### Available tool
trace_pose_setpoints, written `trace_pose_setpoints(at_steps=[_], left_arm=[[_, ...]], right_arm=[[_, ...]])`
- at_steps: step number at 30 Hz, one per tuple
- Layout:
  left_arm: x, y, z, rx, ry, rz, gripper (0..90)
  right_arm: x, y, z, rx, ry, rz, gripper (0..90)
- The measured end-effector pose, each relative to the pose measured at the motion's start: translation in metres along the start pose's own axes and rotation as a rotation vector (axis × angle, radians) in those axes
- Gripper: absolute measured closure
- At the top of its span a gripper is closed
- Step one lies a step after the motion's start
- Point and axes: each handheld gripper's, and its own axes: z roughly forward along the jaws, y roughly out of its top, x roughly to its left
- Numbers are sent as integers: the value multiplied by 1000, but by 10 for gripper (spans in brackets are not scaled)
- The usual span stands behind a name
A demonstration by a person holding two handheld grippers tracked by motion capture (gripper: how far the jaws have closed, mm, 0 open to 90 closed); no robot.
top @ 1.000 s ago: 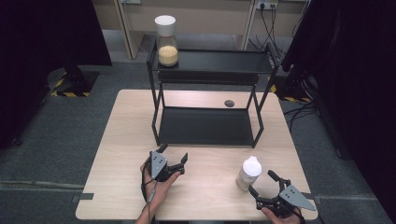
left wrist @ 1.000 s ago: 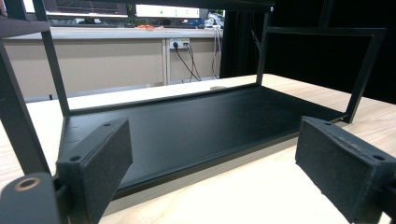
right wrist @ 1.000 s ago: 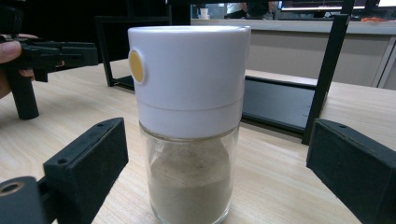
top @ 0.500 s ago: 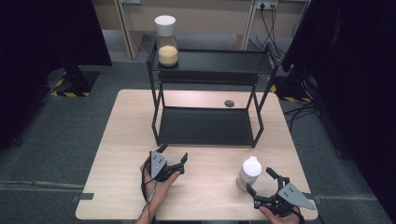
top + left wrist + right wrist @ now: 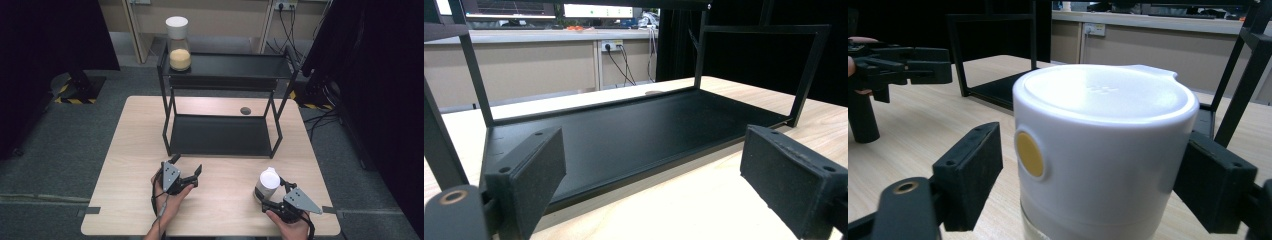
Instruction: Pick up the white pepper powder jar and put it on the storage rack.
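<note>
A jar with a white lid (image 5: 269, 179) stands on the wooden table (image 5: 220, 212) at the front right. My right gripper (image 5: 270, 194) reaches around it from the near side. Its jaws have just been closing. In the right gripper view the lid (image 5: 1103, 150), marked with a yellow dot, sits between the pads of the gripper (image 5: 1093, 175); the left pad (image 5: 970, 170) still stands a little off it, while the right pad is at the lid's edge. My left gripper (image 5: 187, 164) rests open at the front left with nothing in it (image 5: 649, 175).
A black two-level rack (image 5: 225, 136) stands at the table's middle back. On its top shelf, at the left, is a second white-lidded jar (image 5: 178, 42) partly filled with yellowish grains. A small dark disc (image 5: 245, 110) lies behind the rack. The left gripper (image 5: 913, 65) shows far left in the right gripper view.
The right gripper has slid forward around the jar and its jaws have narrowed towards the lid. The left gripper and the jar have stayed put.
</note>
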Motion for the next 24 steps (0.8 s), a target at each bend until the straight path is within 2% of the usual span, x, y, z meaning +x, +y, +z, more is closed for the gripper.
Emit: trace_pose_setpoints(at_steps=[5, 8, 15, 24], left_arm=[[1, -1, 0, -5, -5, -1, 104], [1, 0, 0, -2, -6, -2, 103], [2, 0, 0, -2, -6, -4, 103], [3, -1, 0, -4, -9, -8, 103]], right_arm=[[2, 0, 2, 18, -11, -8, 243], [5, 0, 3, 26, -27, -8, 298], [7, 5, 3, 39, -39, -7, 305], [9, 21, 0, -28, -56, -7, 306]])
